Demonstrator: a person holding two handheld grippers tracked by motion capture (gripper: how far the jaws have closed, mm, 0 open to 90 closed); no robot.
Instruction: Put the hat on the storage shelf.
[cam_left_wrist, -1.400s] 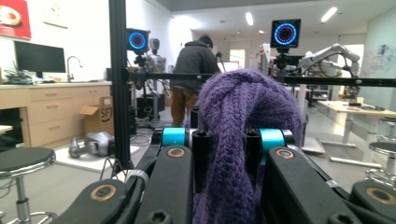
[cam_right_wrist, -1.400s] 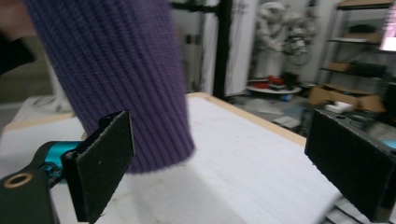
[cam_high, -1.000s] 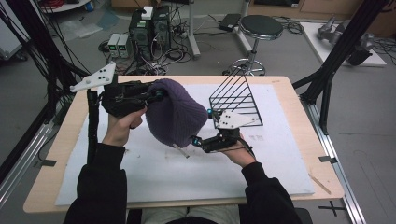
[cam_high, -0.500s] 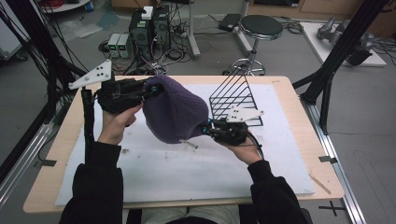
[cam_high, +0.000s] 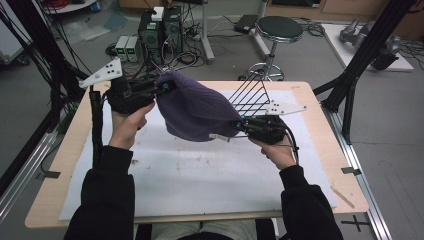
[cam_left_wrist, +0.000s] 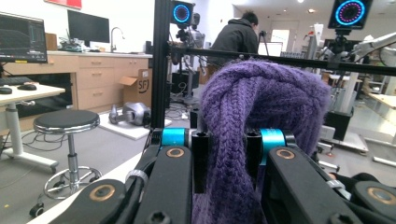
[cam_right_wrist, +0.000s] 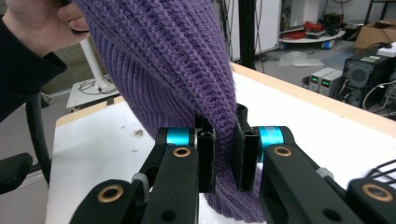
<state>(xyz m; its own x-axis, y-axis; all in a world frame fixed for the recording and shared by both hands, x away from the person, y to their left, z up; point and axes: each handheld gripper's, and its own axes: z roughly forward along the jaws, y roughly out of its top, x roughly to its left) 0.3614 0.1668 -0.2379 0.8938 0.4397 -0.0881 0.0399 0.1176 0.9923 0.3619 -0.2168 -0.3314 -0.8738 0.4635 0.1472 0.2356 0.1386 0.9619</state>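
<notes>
A purple knitted beanie (cam_high: 192, 111) hangs above the table, stretched between both grippers. My left gripper (cam_high: 162, 90) is shut on its upper left edge; the left gripper view has the knit (cam_left_wrist: 238, 154) bunched between the two black jaws. My right gripper (cam_high: 239, 125) is shut on the hat's lower right rim, with the ribbed fabric (cam_right_wrist: 223, 135) pinched between its pads (cam_right_wrist: 206, 158). A small white tag (cam_high: 216, 136) hangs at the rim.
A black wire rack (cam_high: 250, 95) stands at the back right of the table, just behind the right gripper. A white sheet (cam_high: 200, 170) covers the wooden tabletop (cam_high: 65, 150). A round stool (cam_high: 277, 27) and electronics boxes (cam_high: 160, 27) sit on the floor beyond.
Both grippers have lifted the beanie and pulled it wider; the right gripper rose from the table and moved right, the left moved slightly up and back.
</notes>
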